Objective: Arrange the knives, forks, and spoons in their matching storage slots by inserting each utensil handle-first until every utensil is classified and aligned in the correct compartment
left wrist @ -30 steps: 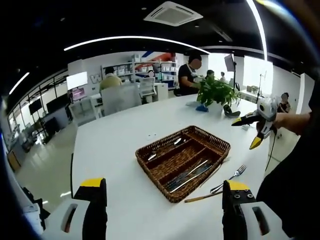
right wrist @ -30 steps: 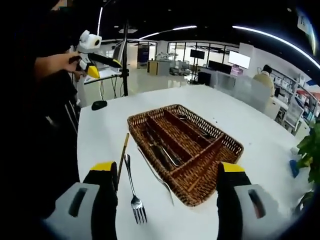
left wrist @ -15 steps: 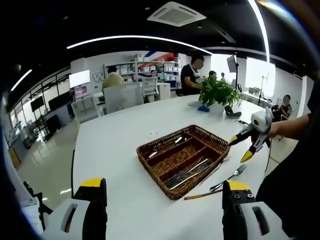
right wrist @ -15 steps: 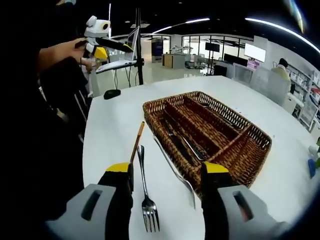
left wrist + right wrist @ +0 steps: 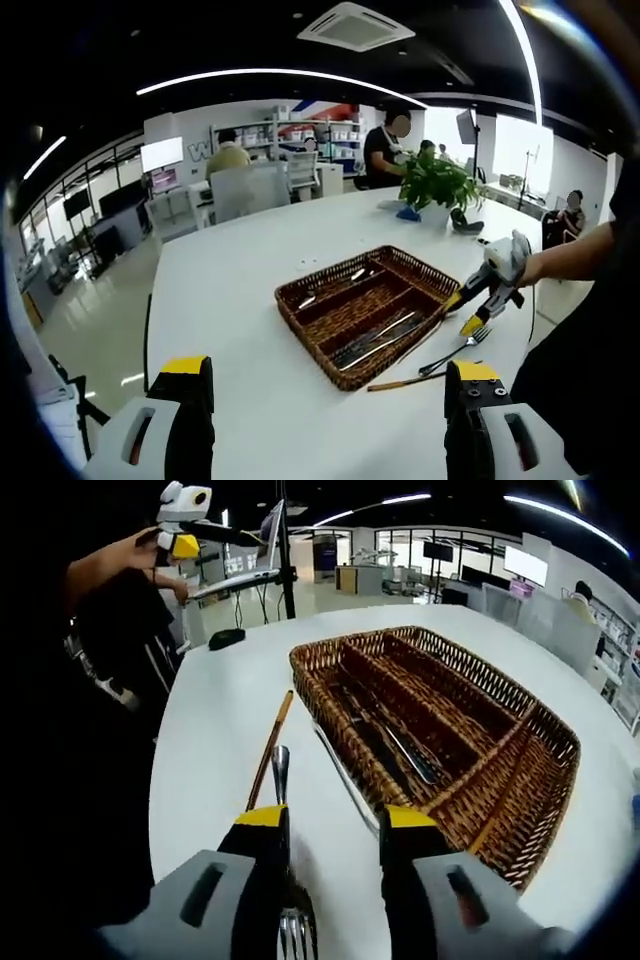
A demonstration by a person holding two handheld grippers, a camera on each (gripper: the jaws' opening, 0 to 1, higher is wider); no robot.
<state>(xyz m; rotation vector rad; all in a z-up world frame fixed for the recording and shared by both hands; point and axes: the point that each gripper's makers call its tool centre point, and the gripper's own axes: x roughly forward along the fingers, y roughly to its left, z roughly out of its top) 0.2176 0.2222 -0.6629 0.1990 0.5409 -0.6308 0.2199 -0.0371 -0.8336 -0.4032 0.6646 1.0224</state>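
Observation:
A brown wicker tray with long compartments lies on the white table; several utensils rest in its slots. My left gripper hangs open and high above the near table edge, well short of the tray. My right gripper is low over the table beside the tray, jaws open but narrowed, nothing between them. A fork runs under its left finger, tines toward the camera. Beside the fork lie a wooden-handled utensil and a silver utensil against the tray wall. From the left gripper view, the right gripper hovers over the fork.
A potted plant stands at the table's far end. A black mouse-like object and a tripod pole are near the table edge. People sit and stand at desks behind. The left gripper shows high at upper left.
My right gripper has come down and forward to the fork beside the tray, and its jaws have narrowed. The left gripper has barely moved.

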